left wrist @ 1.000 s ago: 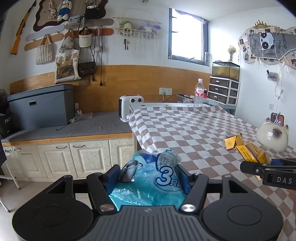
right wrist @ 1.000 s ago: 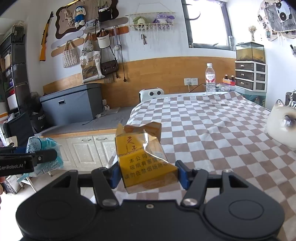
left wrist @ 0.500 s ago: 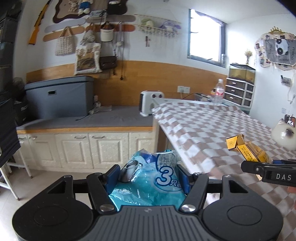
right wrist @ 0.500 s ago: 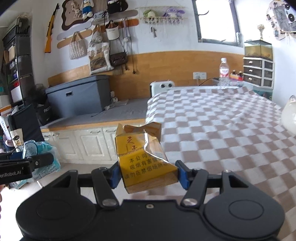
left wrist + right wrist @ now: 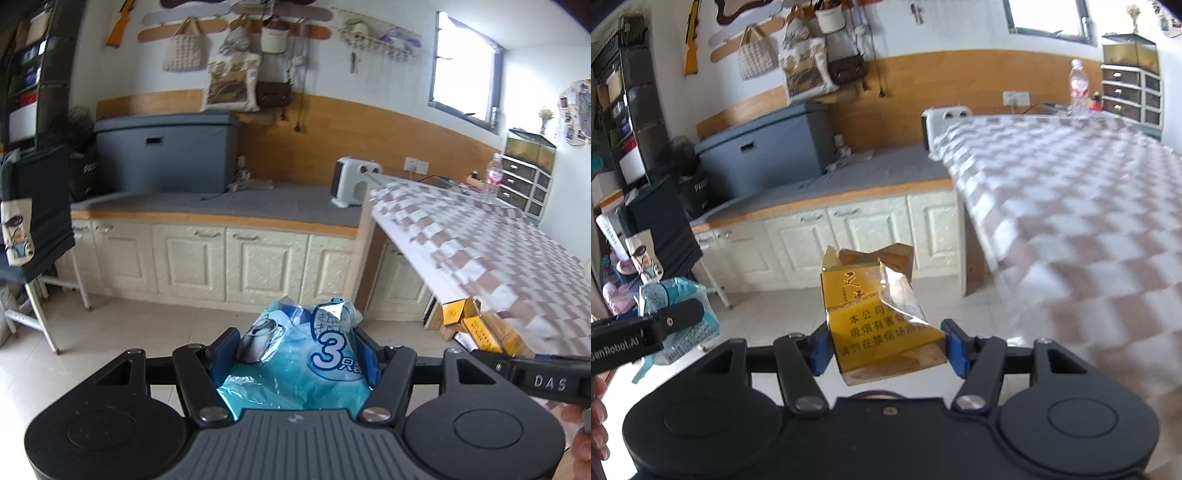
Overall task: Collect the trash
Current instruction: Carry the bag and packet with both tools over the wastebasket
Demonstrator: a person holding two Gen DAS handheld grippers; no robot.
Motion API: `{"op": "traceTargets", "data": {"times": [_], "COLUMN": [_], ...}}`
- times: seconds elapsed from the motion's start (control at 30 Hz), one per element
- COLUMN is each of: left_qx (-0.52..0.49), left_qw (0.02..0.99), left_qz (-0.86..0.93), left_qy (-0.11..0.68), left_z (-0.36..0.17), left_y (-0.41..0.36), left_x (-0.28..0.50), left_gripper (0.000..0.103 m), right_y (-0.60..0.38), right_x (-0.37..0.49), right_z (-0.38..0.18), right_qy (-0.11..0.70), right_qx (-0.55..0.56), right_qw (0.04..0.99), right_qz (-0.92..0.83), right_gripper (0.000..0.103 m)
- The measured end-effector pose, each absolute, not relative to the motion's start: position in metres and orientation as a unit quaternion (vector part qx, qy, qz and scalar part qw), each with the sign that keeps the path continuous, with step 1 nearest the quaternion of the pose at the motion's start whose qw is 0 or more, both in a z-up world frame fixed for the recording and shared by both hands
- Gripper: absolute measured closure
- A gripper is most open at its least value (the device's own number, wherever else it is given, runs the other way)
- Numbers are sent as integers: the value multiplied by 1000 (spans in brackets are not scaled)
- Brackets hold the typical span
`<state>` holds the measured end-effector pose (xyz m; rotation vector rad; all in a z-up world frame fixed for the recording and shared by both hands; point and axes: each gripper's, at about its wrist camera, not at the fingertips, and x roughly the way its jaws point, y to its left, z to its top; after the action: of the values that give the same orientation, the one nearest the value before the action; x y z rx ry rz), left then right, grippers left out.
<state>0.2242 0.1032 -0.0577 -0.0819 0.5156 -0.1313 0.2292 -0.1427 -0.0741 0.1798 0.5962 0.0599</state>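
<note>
Your left gripper (image 5: 295,354) is clamped on a crumpled blue plastic wrapper (image 5: 295,362) with a big "3" printed on it; the blue pads (image 5: 225,354) press it from both sides and it's held up in the air over the pale tiled floor (image 5: 147,332). Your right gripper (image 5: 888,347) is clenched on a torn-open yellow cigarette pack (image 5: 875,310), loose clear film hanging off its front, also held off the ground over the floor. In the left wrist view the pack shows at the right edge, just beside the near corner of the checkered table (image 5: 498,251); in the right wrist view the blue wrapper sits at far left, low. Both trash items are well apart from each other. Far side: white cabinets (image 5: 221,258) with a grey-topped counter, a grey storage box (image 5: 166,151) on it, a small white heater (image 5: 351,181) at the counter's right end touching the table edge. Water bottle (image 5: 1076,86) stands at the table's far end. Bags hang on the wall above.
</note>
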Motion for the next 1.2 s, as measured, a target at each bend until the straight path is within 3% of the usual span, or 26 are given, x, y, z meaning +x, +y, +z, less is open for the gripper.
{"op": "traceTargets", "data": {"times": [0.47, 0.87, 1.2], "left_qx": [-84, -117, -137], "left_qw": [928, 877, 838], "left_qz": [-41, -43, -31], "left_qy": [359, 465, 528], "left_z": [-173, -293, -367], "left_y": [161, 150, 143], "left_x": [269, 314, 340], "left_gripper": [38, 38, 38], "right_y": [-93, -102, -89], "right_x": [274, 321, 357], "right_z": [-201, -343, -414], "right_qy": [387, 527, 578], "right_qx": [109, 171, 164], "right_qw": [914, 832, 800], "right_qz": [58, 18, 1], "right_gripper": [42, 42, 41]}}
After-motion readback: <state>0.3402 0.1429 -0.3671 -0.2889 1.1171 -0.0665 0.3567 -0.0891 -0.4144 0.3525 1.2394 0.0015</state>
